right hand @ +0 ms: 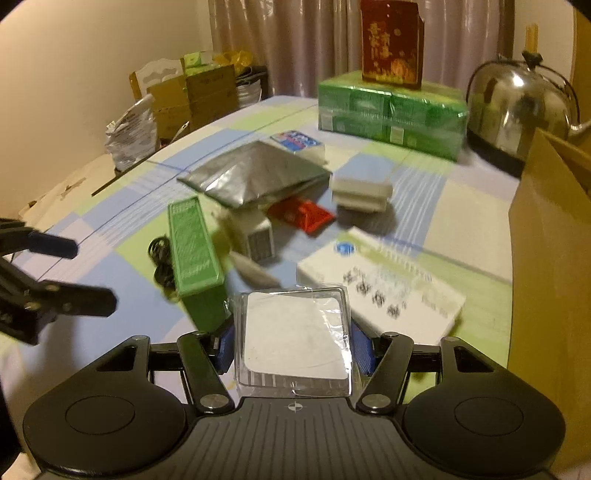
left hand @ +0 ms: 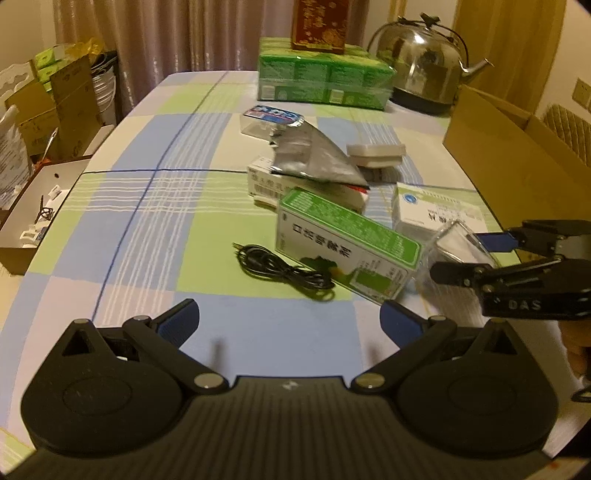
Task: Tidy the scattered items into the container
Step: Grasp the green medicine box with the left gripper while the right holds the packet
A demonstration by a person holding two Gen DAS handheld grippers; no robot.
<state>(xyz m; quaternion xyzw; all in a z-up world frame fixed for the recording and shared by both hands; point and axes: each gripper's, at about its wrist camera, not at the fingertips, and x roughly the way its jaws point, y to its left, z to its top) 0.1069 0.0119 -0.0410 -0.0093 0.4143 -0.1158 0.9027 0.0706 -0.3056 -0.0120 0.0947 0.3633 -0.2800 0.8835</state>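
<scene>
Clear plastic shows between the blue pads of the right gripper (right hand: 293, 347), which pinches a small see-through case (right hand: 293, 338) lifted just above the checked tablecloth (right hand: 110, 258), left of the cardboard box (right hand: 546, 258). The left gripper (left hand: 290, 323) hangs spread and empty near the black cable (left hand: 284, 271). The step looks like carrying; next, the case likely needs swinging over the box's rim before letting go.

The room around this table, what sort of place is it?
Probably a home dining or living room: a checked tablecloth, a steel kettle, drawn curtains, and stacked cardboard boxes by the wall.
</scene>
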